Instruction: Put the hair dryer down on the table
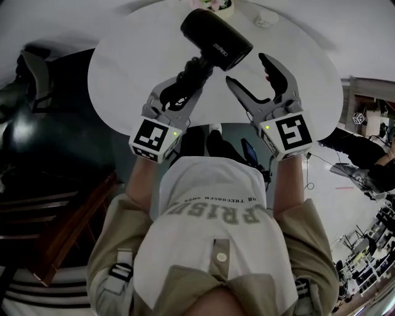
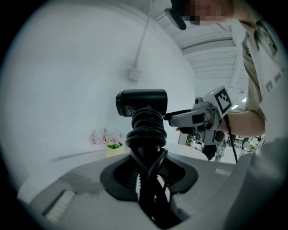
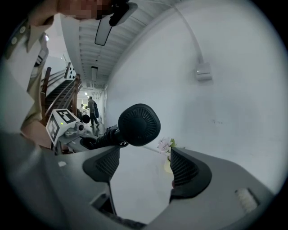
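Observation:
A black hair dryer hangs in the air over the white round table. My left gripper is shut on its handle, which has the black cord wound around it. The dryer's barrel lies crosswise above the jaws. My right gripper stands open just right of the dryer, with nothing between its pads. In the right gripper view the dryer's round rear grille shows ahead of the jaws and beyond their tips, and the left gripper holds it from the left.
A small pot of pink flowers and a small white object sit at the table's far edge by the wall. A wall socket with a cable is above. Dark wooden stairs lie to my left.

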Available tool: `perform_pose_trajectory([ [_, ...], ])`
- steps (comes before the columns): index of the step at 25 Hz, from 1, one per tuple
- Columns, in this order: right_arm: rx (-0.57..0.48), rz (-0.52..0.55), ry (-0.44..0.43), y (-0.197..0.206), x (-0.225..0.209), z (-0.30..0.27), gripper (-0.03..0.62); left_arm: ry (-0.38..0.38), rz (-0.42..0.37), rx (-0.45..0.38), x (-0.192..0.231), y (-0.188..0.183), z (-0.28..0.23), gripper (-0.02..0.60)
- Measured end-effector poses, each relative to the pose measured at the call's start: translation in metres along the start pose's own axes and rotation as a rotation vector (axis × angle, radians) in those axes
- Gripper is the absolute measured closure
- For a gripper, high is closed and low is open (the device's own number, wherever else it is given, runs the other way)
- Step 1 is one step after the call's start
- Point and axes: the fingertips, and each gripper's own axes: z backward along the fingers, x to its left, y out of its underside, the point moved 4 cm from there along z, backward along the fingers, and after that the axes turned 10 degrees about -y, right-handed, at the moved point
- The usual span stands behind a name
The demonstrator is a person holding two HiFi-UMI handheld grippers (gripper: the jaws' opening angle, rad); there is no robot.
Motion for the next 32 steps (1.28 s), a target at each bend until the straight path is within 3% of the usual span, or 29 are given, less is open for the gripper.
perform_pose_trajectory([
  [16, 0.146, 0.010, -0.027, 0.034, 0.010, -0.020, 0.227, 0.099, -0.081, 0.162, -0.006, 0.046, -0.007, 0.451],
  [23, 0.194, -0.040, -0.052, 0.062, 0.015, -0.033, 0.224, 0.123, -0.186, 0.248, -0.003, 0.068, -0.009, 0.451],
  [27, 0.227, -0.081, -0.037, 0.084, 0.015, -0.036, 0.226, 0.101, -0.197, 0.318, -0.003, 0.080, -0.011, 0.451],
  [32, 0.258, -0.160, -0.022, 0.112, 0.015, -0.039, 0.226, 0.116, -0.277, 0.385, -0.001, 0.093, -0.017, 0.451],
])
